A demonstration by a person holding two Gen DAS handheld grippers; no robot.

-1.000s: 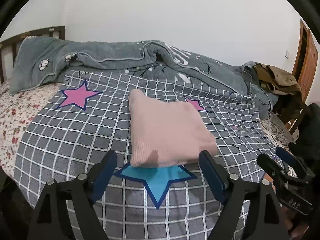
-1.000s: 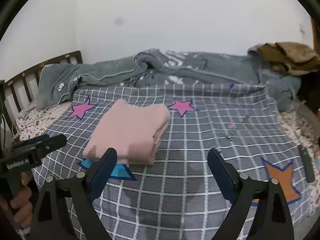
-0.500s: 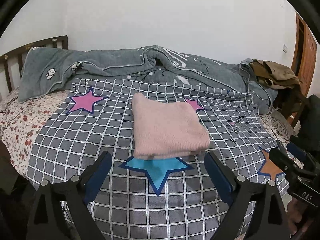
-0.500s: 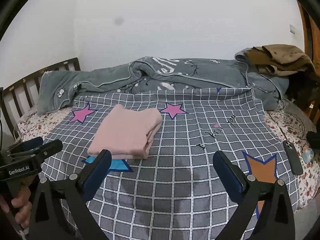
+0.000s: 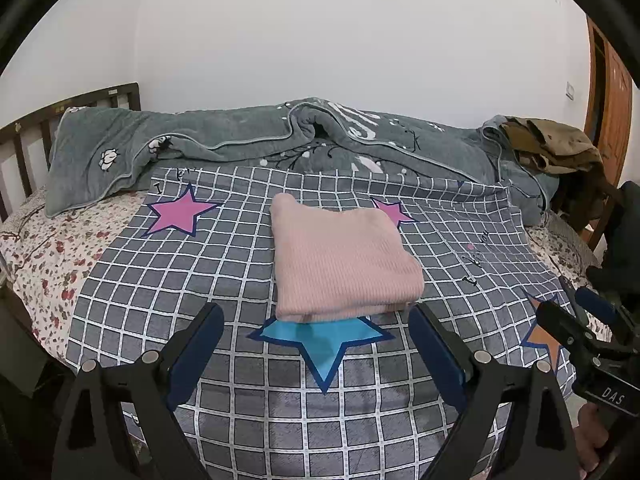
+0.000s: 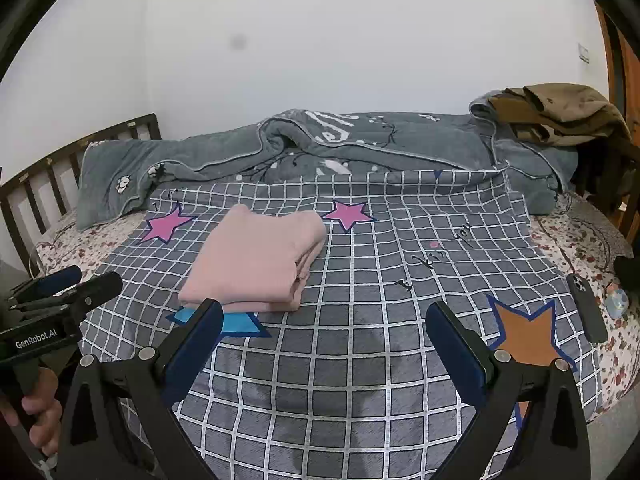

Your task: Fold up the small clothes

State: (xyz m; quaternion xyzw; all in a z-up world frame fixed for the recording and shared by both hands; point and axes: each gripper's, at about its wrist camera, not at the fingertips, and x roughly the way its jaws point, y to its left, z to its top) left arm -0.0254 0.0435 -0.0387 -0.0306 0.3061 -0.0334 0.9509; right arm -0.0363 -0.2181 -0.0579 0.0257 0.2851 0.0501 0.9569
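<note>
1. The bed [image 5: 36,248] fills both views, its flowered sheet bare at the edges, with a dark wooden headboard [image 6: 48,184] on the left.
2. A grey checked cover [image 5: 168,280] with coloured stars lies over the bed; a rumpled grey blanket [image 5: 240,140] runs along the wall side.
3. A brown garment [image 6: 560,112] sits heaped on the blanket's right end.
4. The pink folded garment [image 5: 340,260] lies on the checked cover, its near edge over the blue star [image 5: 320,336]. The left view shows its flat top; only the right view shows the stacked layers on its side edge [image 6: 304,268].
5. The left gripper [image 5: 316,340] is spread wide and empty, held clear of the garment on the near side.
6. The right gripper [image 6: 324,336] is likewise spread wide and empty, over bare cover to the right of the garment.
7. Only the right view shows a dark phone [image 6: 586,308] on the sheet by the orange star [image 6: 524,336].
</note>
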